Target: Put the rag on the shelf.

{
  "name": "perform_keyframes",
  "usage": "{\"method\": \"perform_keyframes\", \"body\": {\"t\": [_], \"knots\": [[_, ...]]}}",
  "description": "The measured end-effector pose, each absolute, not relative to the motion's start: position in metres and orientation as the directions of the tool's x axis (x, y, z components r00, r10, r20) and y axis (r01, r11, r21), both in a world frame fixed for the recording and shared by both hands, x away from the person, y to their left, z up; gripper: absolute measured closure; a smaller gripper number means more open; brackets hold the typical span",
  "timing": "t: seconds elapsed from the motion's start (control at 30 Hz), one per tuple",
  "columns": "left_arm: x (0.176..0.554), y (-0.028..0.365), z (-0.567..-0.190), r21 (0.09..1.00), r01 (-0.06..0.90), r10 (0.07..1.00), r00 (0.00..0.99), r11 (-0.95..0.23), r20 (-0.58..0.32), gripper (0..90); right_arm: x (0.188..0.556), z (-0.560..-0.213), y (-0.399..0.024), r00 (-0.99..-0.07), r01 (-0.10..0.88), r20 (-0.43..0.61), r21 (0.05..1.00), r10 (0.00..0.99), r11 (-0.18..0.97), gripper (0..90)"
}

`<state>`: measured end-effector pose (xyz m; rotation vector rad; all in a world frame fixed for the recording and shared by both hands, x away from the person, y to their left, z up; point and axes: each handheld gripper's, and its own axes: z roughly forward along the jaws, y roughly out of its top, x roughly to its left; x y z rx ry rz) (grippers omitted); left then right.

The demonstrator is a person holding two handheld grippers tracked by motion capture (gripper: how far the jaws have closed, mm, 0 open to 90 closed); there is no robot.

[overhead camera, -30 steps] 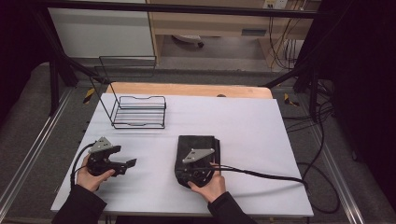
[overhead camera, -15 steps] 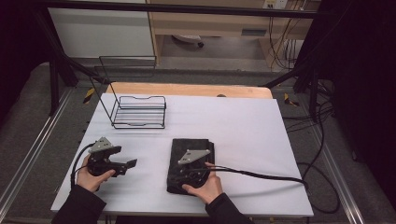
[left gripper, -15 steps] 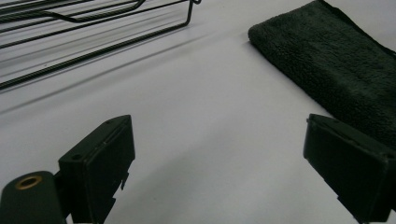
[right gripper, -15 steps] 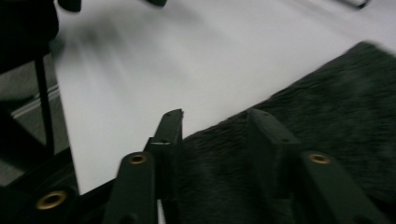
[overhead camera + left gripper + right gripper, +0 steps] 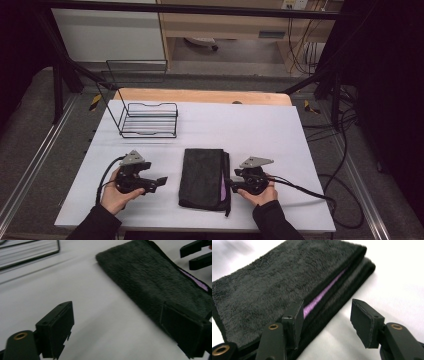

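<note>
A folded dark towel (image 5: 201, 177) with a purple inner strip (image 5: 223, 181) lies flat at the middle of the white table (image 5: 250, 130). My right gripper (image 5: 231, 183) sits at the towel's right edge, open. In the right gripper view its jaws (image 5: 329, 323) stand apart, one jaw over the towel's (image 5: 287, 282) folded edge by the purple strip (image 5: 322, 293), the other over bare table. My left gripper (image 5: 160, 181) rests left of the towel, open and empty. In the left gripper view its jaws (image 5: 121, 332) point toward the towel (image 5: 155, 282).
A black wire rack (image 5: 149, 120) stands at the back left of the table, its edge at the top left of the left gripper view (image 5: 30, 251). A wooden board (image 5: 200, 95) lies along the far edge. Cables (image 5: 305, 192) trail off to the right.
My right gripper has come off the top of the towel and moved right to its edge. The towel has shifted slightly left and toward me. The left gripper has stayed put.
</note>
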<state>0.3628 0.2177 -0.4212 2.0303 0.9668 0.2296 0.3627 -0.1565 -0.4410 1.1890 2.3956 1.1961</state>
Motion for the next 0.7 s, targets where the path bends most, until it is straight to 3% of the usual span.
{"method": "perform_keyframes", "body": {"t": [0.17, 0.2, 0.23, 0.37, 0.57, 0.63, 0.67, 0.7], "knots": [[0.356, 0.186, -0.429, 0.74, 0.575, 0.68, 0.699, -0.349, -0.222, 22.6, 0.36, -0.444, -0.154, -0.645, 0.591, 0.206, 0.746, 0.736, 0.308, 42.1], [0.355, 0.181, -0.43, 0.734, 0.578, 0.674, 0.703, -0.356, -0.227, 29.2, 0.359, -0.447, -0.151, -0.648, 0.595, 0.218, 0.743, 0.729, 0.307, 40.0], [0.354, 0.176, -0.432, 0.728, 0.582, 0.669, 0.706, -0.363, -0.231, 29.2, 0.359, -0.447, -0.151, -0.648, 0.595, 0.218, 0.743, 0.729, 0.307, 40.0], [0.348, 0.162, -0.442, 0.692, 0.605, 0.645, 0.719, -0.394, -0.261, 43.0, 0.358, -0.453, -0.148, -0.652, 0.605, 0.228, 0.731, 0.724, 0.315, 39.7], [0.342, 0.155, -0.448, 0.651, 0.649, 0.656, 0.695, -0.395, -0.295, 59.6, 0.359, -0.456, -0.146, -0.661, 0.611, 0.236, 0.72, 0.712, 0.329, 49.5], [0.34, 0.155, -0.448, 0.641, 0.667, 0.663, 0.679, -0.38, -0.315, 66.8, 0.359, -0.456, -0.146, -0.657, 0.613, 0.236, 0.72, 0.716, 0.325, 56.0], [0.34, 0.155, -0.447, 0.639, 0.67, 0.663, 0.677, -0.378, -0.319, 74.3, 0.361, -0.456, -0.146, -0.659, 0.618, 0.244, 0.715, 0.711, 0.328, 65.4], [0.339, 0.155, -0.446, 0.636, 0.673, 0.664, 0.676, -0.379, -0.32, 74.3, 0.361, -0.456, -0.146, -0.659, 0.618, 0.244, 0.715, 0.711, 0.328, 65.4]]}}
